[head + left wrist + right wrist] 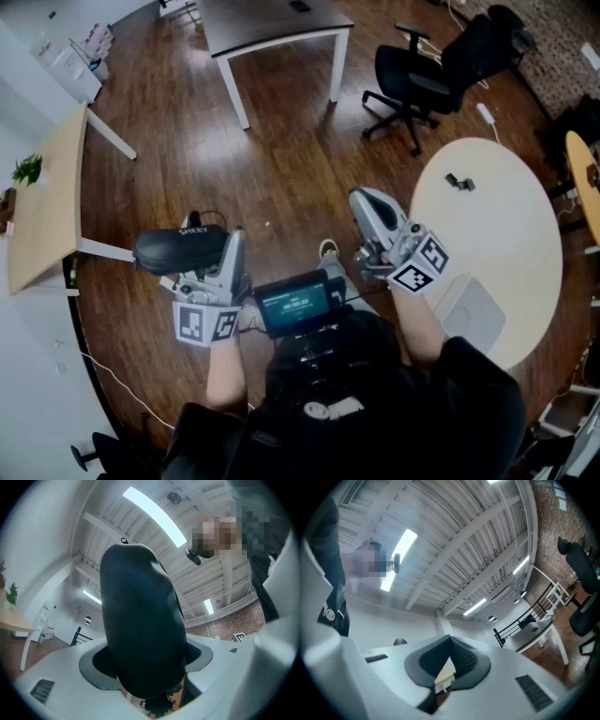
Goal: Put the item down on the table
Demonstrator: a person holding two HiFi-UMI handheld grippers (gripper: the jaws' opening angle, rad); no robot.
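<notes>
While I stand over the wooden floor (281, 178), my left gripper (214, 261) clamps the black oblong item (181, 249) with its jaws spread wide, and the item lies crosswise in them, up in the air at my left. My right gripper (364, 202) has its jaws pressed together on nothing. The round white table (506, 225) lies beside my right gripper, well apart from the item.
</notes>
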